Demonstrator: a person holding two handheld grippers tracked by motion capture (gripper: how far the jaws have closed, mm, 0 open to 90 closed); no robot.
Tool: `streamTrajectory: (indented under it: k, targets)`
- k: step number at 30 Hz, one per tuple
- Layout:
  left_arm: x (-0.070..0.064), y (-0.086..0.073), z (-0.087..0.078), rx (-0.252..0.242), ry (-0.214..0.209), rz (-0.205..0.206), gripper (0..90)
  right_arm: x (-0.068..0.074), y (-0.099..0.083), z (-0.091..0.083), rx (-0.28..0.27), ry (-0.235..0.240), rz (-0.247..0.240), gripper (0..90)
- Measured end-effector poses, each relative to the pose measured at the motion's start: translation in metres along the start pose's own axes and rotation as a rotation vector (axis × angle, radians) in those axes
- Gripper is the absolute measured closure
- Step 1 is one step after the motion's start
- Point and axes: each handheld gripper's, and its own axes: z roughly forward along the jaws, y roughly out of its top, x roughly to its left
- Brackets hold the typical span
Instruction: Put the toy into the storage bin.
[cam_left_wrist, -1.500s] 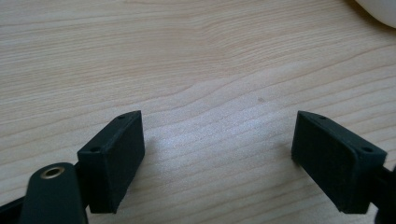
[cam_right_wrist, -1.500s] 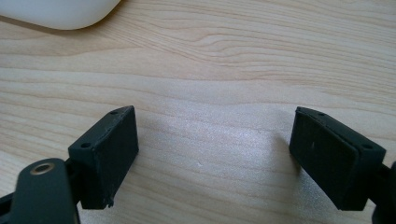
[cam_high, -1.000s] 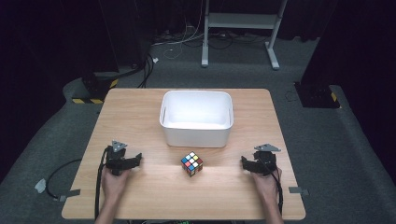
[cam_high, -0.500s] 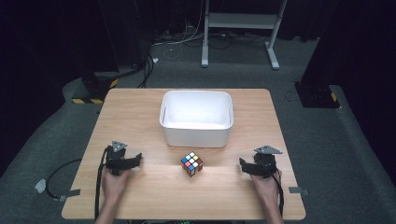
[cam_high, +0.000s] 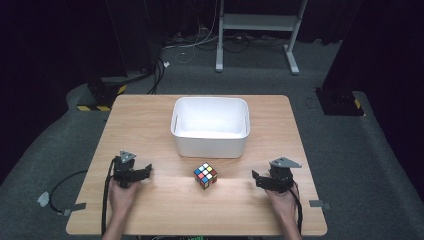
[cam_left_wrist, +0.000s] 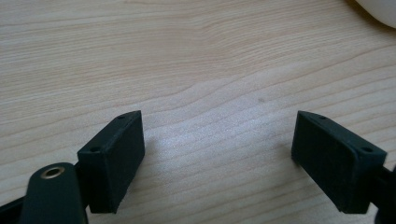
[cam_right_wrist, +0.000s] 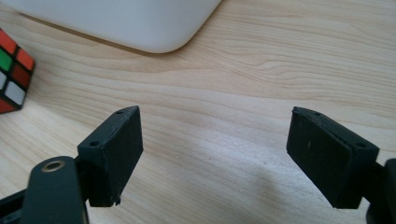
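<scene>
A multicoloured puzzle cube (cam_high: 205, 175) rests on the wooden table (cam_high: 150, 120), just in front of a white bin (cam_high: 210, 125). My left gripper (cam_high: 145, 171) lies on the table to the cube's left, a hand's breadth from it. Its jaws stand wide open over bare wood (cam_left_wrist: 219, 140). My right gripper (cam_high: 256, 178) sits to the cube's right, also open with nothing between the jaws (cam_right_wrist: 215, 135). In the right gripper view the cube (cam_right_wrist: 13, 70) is at the left edge and the bin's corner (cam_right_wrist: 116, 18) lies ahead.
The bin looks empty in the high view, and a sliver of its corner (cam_left_wrist: 380, 9) appears in the left gripper view. Dark floor, cables and a metal stand's feet (cam_high: 255, 22) lie beyond the table's far edge.
My right gripper has edged a little leftward, toward the cube. The left gripper, the cube and the bin have stayed put.
</scene>
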Motion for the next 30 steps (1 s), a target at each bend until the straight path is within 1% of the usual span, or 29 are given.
streamTrajectory:
  k: [3, 6, 9, 13, 18, 19, 24, 26, 27, 30]
  targets:
    - [0.000, 0.000, 0.000, -0.001, -0.004, 0.000, 17.4, 0.004, 0.000, 0.000, 0.008, 0.019, -0.017, 19.7]
    - [0.000, 0.000, 0.000, -0.001, -0.005, 0.000, 17.4, 0.007, 0.000, 0.001, 0.012, 0.030, -0.023, 19.7]
    - [0.000, 0.000, 0.000, -0.001, -0.005, 0.000, 17.4, 0.012, 0.000, 0.004, 0.021, 0.057, -0.024, 20.5]
    - [0.000, 0.000, 0.000, -0.001, -0.005, 0.000, 17.4, 0.018, 0.000, 0.006, 0.027, 0.072, -0.036, 20.7]
    - [0.000, 0.000, 0.000, 0.000, -0.004, 0.002, 17.4, 0.022, 0.001, 0.005, 0.017, 0.089, -0.042, 20.8]
    - [0.000, 0.000, 0.000, -0.001, -0.005, 0.000, 17.4, 0.025, 0.001, 0.005, 0.012, 0.096, -0.054, 20.9]
    - [0.000, 0.000, 0.000, -0.001, -0.004, 0.000, 17.4, 0.032, 0.002, 0.008, 0.013, 0.115, -0.071, 20.8]
    - [0.000, 0.000, 0.000, -0.001, -0.005, 0.000, 17.4, 0.034, 0.002, 0.009, 0.015, 0.121, -0.067, 20.7]
    - [0.000, 0.000, 0.000, -0.001, -0.005, 0.000, 17.4, 0.037, 0.003, 0.010, 0.018, 0.126, -0.076, 20.7]
    - [0.000, 0.000, 0.000, -0.001, -0.005, 0.000, 17.4, 0.040, 0.005, 0.011, 0.013, 0.133, -0.088, 20.7]
